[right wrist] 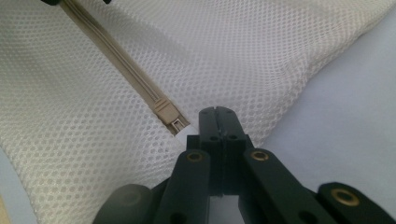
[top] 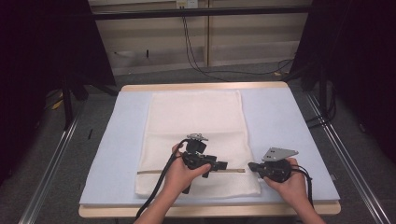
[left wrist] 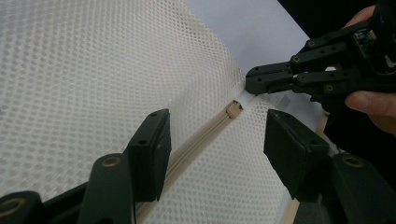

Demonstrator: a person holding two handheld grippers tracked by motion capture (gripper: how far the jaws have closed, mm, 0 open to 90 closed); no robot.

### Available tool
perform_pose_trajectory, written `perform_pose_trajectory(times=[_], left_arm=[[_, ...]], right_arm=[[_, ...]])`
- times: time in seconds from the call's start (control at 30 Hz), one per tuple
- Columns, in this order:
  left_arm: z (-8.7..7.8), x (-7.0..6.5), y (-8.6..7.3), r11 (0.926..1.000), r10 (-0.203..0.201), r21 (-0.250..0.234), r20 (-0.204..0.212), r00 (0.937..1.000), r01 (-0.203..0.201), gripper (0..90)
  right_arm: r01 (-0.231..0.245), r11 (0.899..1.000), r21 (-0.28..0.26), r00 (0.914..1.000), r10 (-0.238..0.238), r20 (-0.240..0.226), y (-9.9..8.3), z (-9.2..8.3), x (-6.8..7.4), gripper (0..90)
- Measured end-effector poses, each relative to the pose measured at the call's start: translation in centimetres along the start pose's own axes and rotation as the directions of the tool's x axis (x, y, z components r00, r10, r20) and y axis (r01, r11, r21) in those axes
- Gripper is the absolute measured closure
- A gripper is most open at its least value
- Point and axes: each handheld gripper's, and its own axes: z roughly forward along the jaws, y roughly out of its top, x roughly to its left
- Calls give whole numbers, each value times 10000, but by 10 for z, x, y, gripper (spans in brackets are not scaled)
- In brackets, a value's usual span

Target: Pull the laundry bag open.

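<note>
Right claw shut tight on white tab at end of zip, at right edge of mesh bag; jaws pressed together, no gap betw. them in right gripper view. Held by right hand near front right of counter.

Left claw about half open, nothing gripped; jaws straddle zip, one each side, pads clear of mesh. Pointed along zip twd. right claw, close but apart from it. Left hand over front part of bag, cable trailing off front edge.

Zip slider, tan, sits at far right end of zip, just beside pinched tab; also seen in right gripper view. Zip teeth look closed along visible stretch.

Mesh bag: cream, flat on pale blue mat covering counter, long side running away from person. Zip crosses bag near its front end, left to right.

Bag lifted slightly where tab is pinched, mesh creased around it.
</note>
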Motion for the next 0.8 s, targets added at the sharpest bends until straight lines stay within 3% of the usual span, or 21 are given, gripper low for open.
perform_pose_trajectory(times=[0.1, 0.3, 0.37, 0.5, 0.63, 0.67, 0.8], left_arm=[[9, -4, 1, 9994, -221, 255, 322, 9992, 213, 472], [25, -8, 4, 9933, -989, 627, 207, 9949, 974, 594], [29, -9, 4, 9865, -1456, 802, 263, 9890, 1431, 627], [35, -7, 4, 9829, -1563, 1019, 238, 9874, 1531, 674], [43, -10, 5, 9776, -1982, 791, 381, 9794, 1948, 683], [45, -10, 5, 9781, -1908, 905, 329, 9811, 1872, 688], [51, -11, 4, 9746, -2047, 994, 341, 9782, 2005, 688]], right_arm=[[42, 9999, 107, 10000, -42, 3, 0, 1, 0, 900], [112, 9994, 313, 9999, -113, 11, -1, 3, 1, 900], [52, 9994, 337, 10000, -53, 11, -1, 3, 1, 900], [-17, 9996, 289, 10000, 18, -11, -2, 4, 0, 900], [-92, 9996, 264, 9999, 94, -60, -3, 4, 0, 900], [-108, 9996, 261, 9999, 109, -70, -3, 4, 0, 900], [-216, 9993, 289, 9998, 217, -47, -3, 4, 0, 900]])
